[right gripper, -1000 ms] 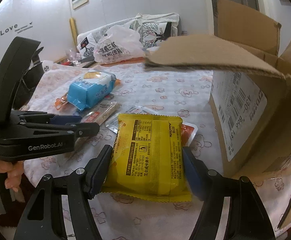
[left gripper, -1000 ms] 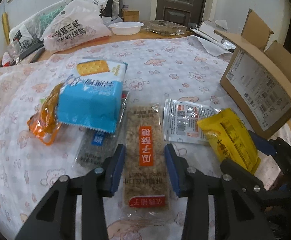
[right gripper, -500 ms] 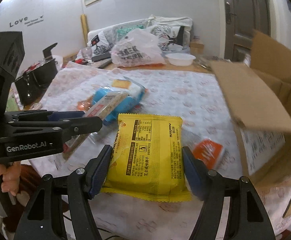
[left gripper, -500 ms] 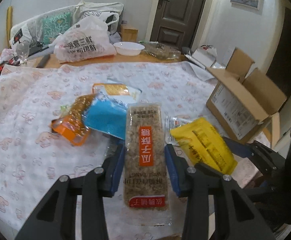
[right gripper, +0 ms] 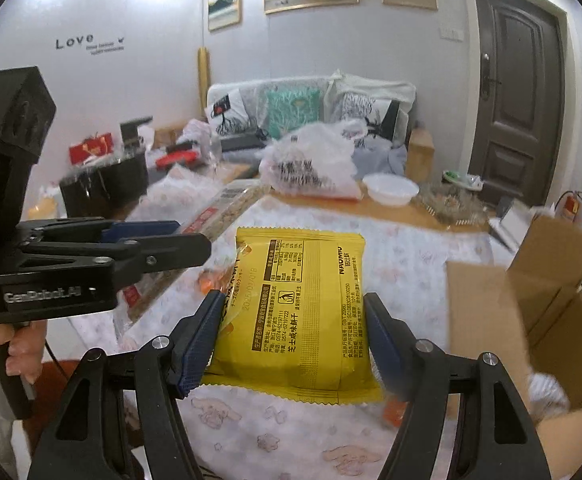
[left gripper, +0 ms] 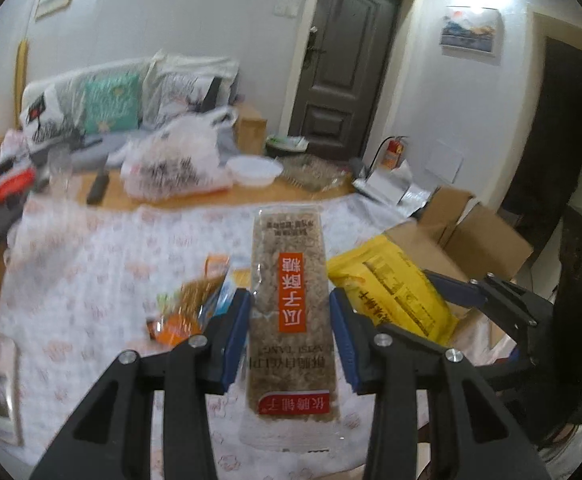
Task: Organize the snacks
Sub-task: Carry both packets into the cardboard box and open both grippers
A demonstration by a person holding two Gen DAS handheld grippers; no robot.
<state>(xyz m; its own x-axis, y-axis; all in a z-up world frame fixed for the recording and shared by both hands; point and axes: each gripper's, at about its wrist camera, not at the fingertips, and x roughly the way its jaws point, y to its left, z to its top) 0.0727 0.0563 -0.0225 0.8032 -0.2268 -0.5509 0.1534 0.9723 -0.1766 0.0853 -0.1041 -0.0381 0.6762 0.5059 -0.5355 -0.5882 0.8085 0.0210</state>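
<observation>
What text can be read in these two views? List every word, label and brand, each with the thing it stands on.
"Love": wall lettering; the small line beside it is too small to read.
"GenRobot.AI": side of the left gripper, blurred.
"NAUMIU": yellow snack packet in the right gripper; its fine print is too small.
"瓜子酥糖", upside down: orange label on the long seed bar.
Black print on the white plastic bag: blurred, unreadable.

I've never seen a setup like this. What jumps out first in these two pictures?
Two black hand-held grippers, each clamping a snack above the table. The left gripper holds a long clear-wrapped seed bar with an orange label; the right gripper holds a bright yellow packet. An open cardboard box waits at the right, on a bear-print tablecloth.
</observation>
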